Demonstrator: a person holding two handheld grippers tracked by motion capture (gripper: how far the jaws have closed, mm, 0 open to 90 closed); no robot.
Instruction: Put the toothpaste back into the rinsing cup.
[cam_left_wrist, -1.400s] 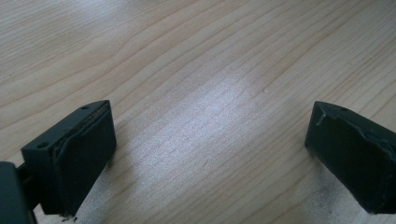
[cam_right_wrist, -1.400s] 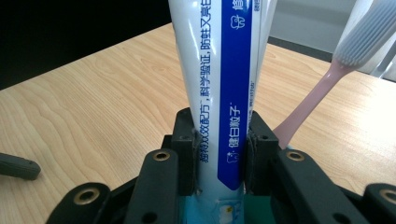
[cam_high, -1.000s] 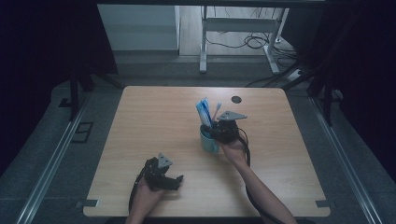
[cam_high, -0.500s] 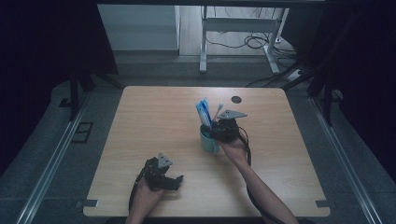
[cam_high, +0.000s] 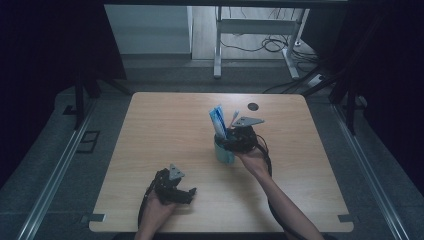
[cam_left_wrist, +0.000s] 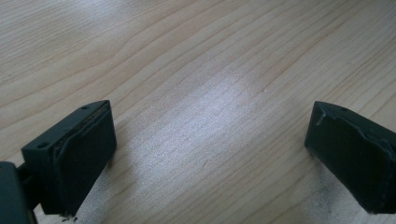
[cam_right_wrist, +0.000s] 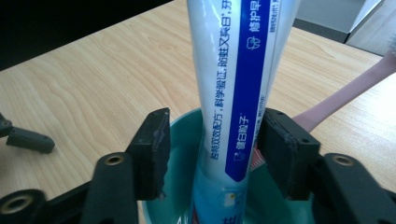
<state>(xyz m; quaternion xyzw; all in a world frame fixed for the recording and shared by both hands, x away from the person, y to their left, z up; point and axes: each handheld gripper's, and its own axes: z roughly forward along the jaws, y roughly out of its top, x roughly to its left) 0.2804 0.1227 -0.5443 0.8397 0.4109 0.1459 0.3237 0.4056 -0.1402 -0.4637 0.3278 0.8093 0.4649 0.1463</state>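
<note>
A teal cup (cam_high: 223, 153) stands on the wooden table (cam_high: 165, 125), right of centre. In it a blue and white toothpaste tube (cam_high: 217, 121) stands upright, and a pink-handled toothbrush (cam_high: 235, 116) leans beside it. My right gripper (cam_high: 231, 141) is at the cup's rim. In the right gripper view, this gripper (cam_right_wrist: 215, 144) is open, with the tube (cam_right_wrist: 233, 70) between its jaws over the cup (cam_right_wrist: 180, 135); a gap shows on the left side. The toothbrush handle (cam_right_wrist: 345, 95) leans away to the right. My left gripper (cam_high: 186, 195) rests open near the front edge, over bare wood (cam_left_wrist: 210, 154).
A dark round cable hole (cam_high: 253, 106) sits in the tabletop near the far edge. Beyond the table are a grey floor, a metal desk frame (cam_high: 217, 45) and loose cables (cam_high: 270, 45). Dark curtains hang at both sides.
</note>
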